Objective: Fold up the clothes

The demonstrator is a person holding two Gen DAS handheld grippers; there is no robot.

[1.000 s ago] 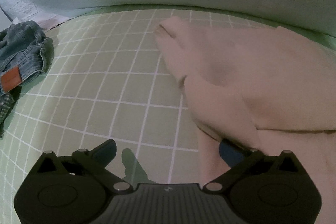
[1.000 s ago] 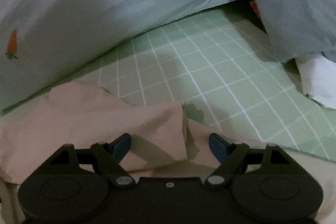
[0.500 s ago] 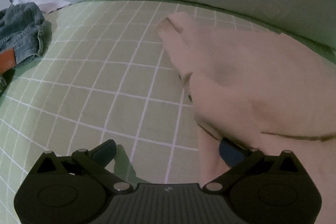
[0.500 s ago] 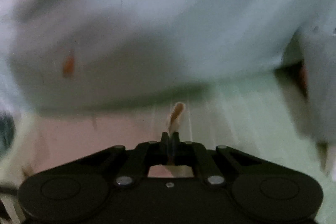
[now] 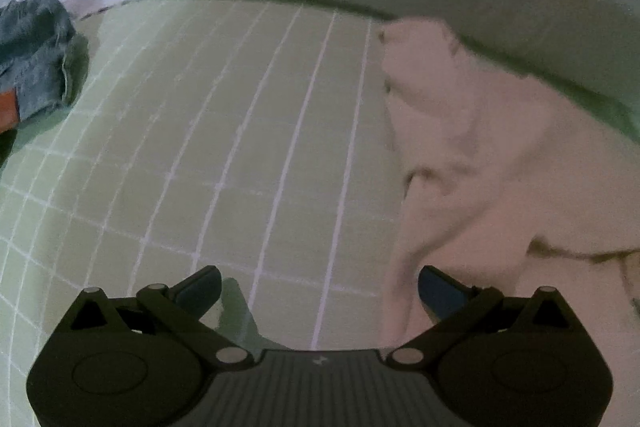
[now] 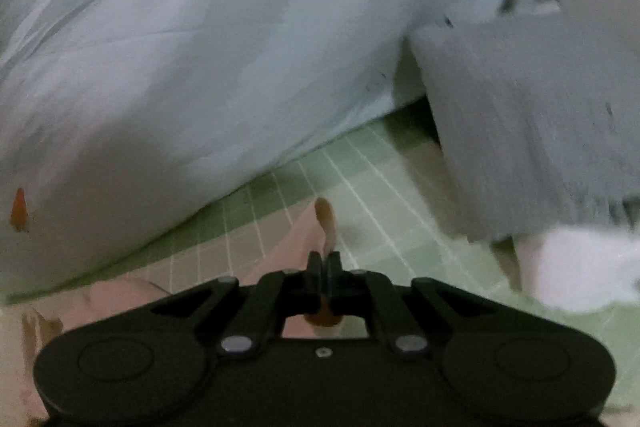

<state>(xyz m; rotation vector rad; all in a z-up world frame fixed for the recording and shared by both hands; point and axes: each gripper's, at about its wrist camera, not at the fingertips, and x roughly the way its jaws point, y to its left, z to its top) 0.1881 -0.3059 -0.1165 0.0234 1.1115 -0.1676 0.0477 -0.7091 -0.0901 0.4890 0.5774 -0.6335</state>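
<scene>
A pale pink garment (image 5: pixel 492 163) lies on the green checked sheet (image 5: pixel 240 147), filling the right half of the left wrist view. My left gripper (image 5: pixel 320 287) stands open low over the sheet, its right finger (image 5: pixel 440 291) against the garment's left edge and its left finger over bare sheet. My right gripper (image 6: pixel 324 261) is shut on a pinch of the pink garment (image 6: pixel 326 223); a small tongue of cloth sticks up past the fingertips, and the rest of the fabric trails down to the lower left.
A big pale blue duvet (image 6: pixel 200 67) with carrot prints runs along the back. Crumpled blue jeans (image 5: pixel 36 55) lie at the far left. A grey cloth (image 6: pixel 532 115) and a white item (image 6: pixel 576 267) sit at the right.
My right gripper went from open over the pink garment to shut on its edge and has lifted it. The left gripper stayed open while the garment's sleeve shifted right.
</scene>
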